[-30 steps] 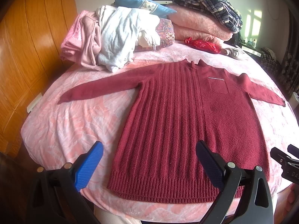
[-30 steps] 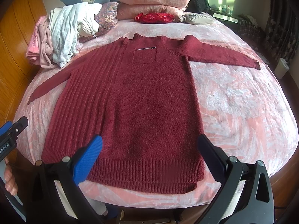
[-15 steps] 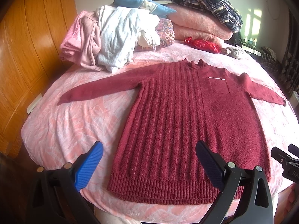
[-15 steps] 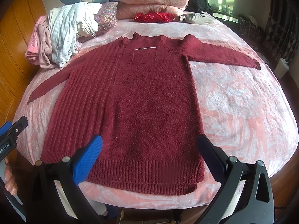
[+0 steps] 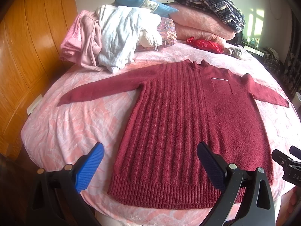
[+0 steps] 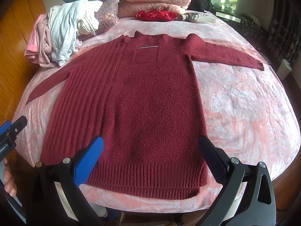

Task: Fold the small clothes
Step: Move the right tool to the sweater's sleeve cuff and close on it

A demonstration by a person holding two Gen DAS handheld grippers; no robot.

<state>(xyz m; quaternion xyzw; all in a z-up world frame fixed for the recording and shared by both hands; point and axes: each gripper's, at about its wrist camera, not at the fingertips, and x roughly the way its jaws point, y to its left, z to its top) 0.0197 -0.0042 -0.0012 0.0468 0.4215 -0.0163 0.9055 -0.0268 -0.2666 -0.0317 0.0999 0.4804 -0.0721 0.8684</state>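
Evidently laid out for folding, the sweater (image 5: 188, 124) lies flat, front up, sleeves spread, on the bed (image 5: 75, 124), while the left gripper (image 5: 150, 167) and right gripper (image 6: 150, 162) hang above its hem, jaws wide apart and empty.

Black-framed left gripper (image 5: 150, 166) and right gripper (image 6: 151, 159), ribbed blue pads, seemingly silver screws.

Both wrist views look forward over wide-spread tongs from the bed's near edge, sharing the maroon sweater (image 5: 188, 128) (image 6: 135, 103).
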